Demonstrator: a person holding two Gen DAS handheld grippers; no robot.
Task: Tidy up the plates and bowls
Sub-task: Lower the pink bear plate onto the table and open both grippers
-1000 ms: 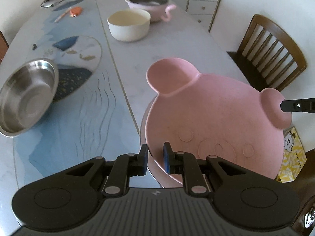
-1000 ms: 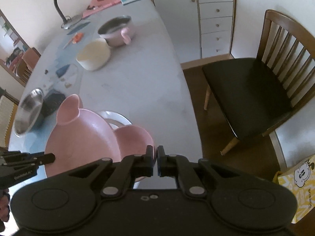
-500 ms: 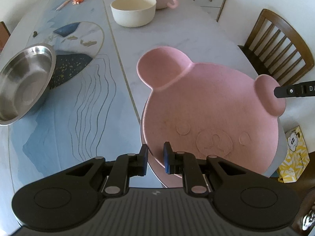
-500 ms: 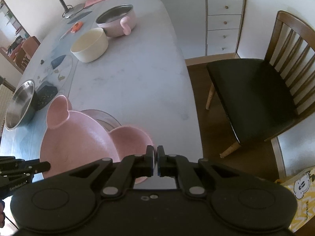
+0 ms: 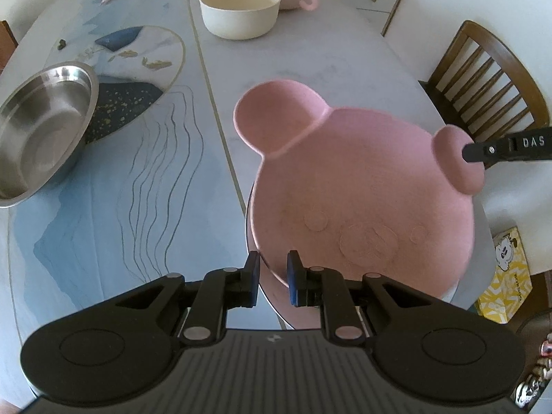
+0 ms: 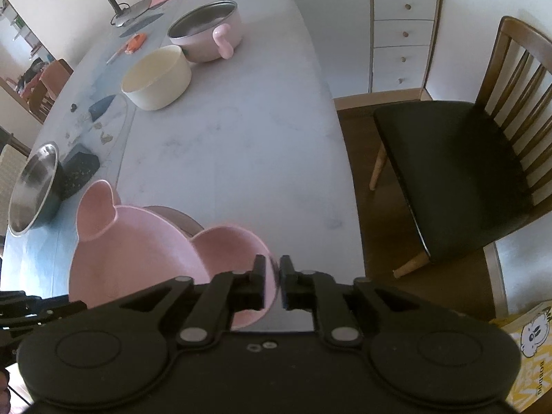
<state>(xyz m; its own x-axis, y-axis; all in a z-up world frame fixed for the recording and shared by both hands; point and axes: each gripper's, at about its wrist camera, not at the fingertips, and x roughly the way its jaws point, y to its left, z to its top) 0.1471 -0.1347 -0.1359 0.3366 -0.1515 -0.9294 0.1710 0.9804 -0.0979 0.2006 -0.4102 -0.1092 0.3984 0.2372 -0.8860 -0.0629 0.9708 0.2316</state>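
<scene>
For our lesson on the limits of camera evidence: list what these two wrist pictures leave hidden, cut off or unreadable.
- Left wrist view: the dish under the pink bear plate shows only a sliver; the plate covers it.
- Left wrist view: the steel bowl is cut off by the frame edge.
- Right wrist view: the left hand-held gripper shows only a dark tip; its jaws are out of frame.
- Right wrist view: the yellow box's print is cropped.

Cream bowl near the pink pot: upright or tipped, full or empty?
Upright and empty. The cream bowl sits flat on the table, mouth up, its bare inside wall and rim visible.
</scene>
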